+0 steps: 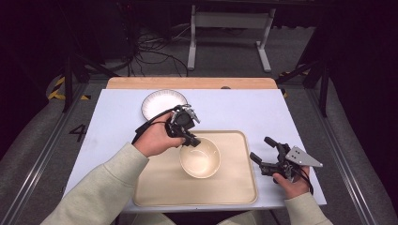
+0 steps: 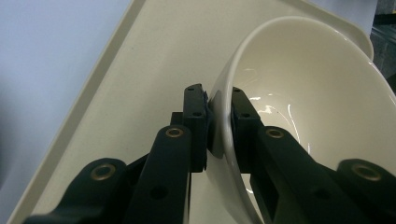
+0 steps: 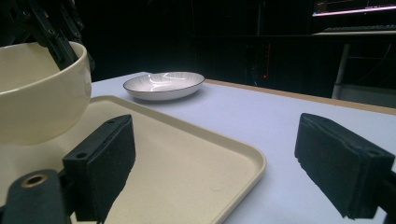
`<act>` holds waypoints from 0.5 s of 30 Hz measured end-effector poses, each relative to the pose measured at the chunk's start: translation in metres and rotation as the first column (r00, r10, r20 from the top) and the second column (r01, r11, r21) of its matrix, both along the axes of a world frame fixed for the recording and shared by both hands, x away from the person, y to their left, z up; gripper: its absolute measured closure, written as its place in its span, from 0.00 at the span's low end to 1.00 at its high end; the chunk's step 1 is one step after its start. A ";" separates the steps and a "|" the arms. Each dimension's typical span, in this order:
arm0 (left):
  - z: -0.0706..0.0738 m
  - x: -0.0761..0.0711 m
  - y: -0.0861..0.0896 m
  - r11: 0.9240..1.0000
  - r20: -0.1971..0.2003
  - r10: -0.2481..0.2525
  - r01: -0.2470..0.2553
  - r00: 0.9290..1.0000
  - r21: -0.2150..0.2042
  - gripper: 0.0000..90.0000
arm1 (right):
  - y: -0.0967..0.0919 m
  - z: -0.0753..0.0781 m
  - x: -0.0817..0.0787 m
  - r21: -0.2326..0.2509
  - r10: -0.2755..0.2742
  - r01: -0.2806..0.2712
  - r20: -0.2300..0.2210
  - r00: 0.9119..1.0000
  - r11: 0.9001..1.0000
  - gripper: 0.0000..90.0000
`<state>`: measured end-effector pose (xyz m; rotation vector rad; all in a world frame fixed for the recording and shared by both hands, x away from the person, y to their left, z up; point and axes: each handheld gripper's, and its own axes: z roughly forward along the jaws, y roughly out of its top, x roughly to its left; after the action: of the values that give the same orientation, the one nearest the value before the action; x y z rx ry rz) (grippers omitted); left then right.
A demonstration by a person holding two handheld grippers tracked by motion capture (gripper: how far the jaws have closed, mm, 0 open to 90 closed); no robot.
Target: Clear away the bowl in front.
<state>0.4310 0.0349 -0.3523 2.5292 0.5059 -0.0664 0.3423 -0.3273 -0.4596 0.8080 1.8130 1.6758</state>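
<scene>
A cream bowl [image 1: 201,159] rests on the beige tray [image 1: 159,187] near its far middle. My left gripper [image 1: 192,140] is shut on the bowl's far-left rim, one jaw inside and one outside, as the left gripper view shows on the bowl [image 2: 299,93] above the tray [image 2: 140,70]. My right gripper [image 1: 263,151] stands open on the table just right of the tray, nothing between its pads [image 3: 105,163]. In the right gripper view the bowl [image 3: 37,93] sits at the left on the tray [image 3: 187,158].
A white ribbed plate [image 1: 163,104] lies on the pale table [image 1: 244,112] behind the tray, also the plate [image 3: 164,85] in the right gripper view. A wooden strip [image 1: 187,83] edges the table's far side. Cables and a stand lie on the floor beyond.
</scene>
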 end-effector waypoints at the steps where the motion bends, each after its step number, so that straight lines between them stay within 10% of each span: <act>1: -0.002 0.000 0.000 1.000 0.000 -0.001 0.001 1.000 0.001 0.90 | 0.000 0.000 0.000 0.000 0.000 0.000 0.000 1.000 1.000 0.15; 15: -0.014 0.001 -0.005 0.998 0.001 -0.024 0.024 1.000 0.060 0.90 | 0.000 0.000 0.000 0.001 0.000 0.000 0.000 1.000 1.000 0.15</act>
<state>0.4319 0.0303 -0.3668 2.5941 0.4841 -0.0583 0.3422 -0.3273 -0.4596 0.8084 1.8124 1.6775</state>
